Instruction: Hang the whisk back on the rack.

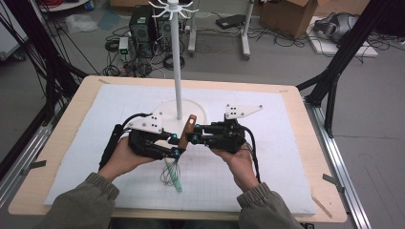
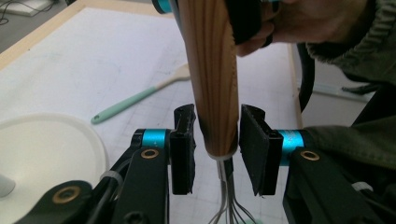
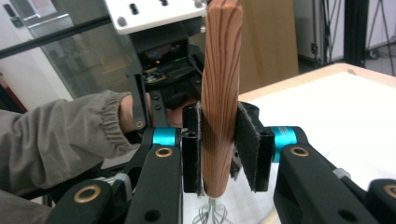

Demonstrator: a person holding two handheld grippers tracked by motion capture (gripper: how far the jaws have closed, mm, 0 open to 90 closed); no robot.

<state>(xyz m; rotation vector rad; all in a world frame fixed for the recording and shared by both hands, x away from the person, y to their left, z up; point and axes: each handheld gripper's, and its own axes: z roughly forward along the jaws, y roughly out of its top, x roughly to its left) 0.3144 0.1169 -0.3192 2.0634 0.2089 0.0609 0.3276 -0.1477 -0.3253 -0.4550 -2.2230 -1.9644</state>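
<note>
I have a whisk (image 1: 186,138) with a wooden handle held up over the white mat (image 1: 267,143), just in front of the round base of the white stand (image 1: 178,62). Its handle tilts up toward the stand pole and its wire loops (image 1: 170,172) hang down near the mat.

My right gripper (image 1: 197,139) is clamped on the handle: in the right gripper view both black pads (image 3: 247,144) press against the wood grain (image 3: 219,93), with the lower end of the handle sitting between them and the wires just showing below.

My left gripper (image 1: 175,151) sits around the bottom of the same handle, where wood meets wire. In the left gripper view its jaws stand on either side of the handle (image 2: 212,84); the pad on the left (image 2: 184,144) looks to be touching the wood, while a narrow gap shows at the other pad, so I count it as slightly open and not gripping.

A mint-green spatula (image 2: 140,98) lies flat on the mat beyond the whisk, apart from it, near the stand's white base plate (image 2: 42,149).
</note>
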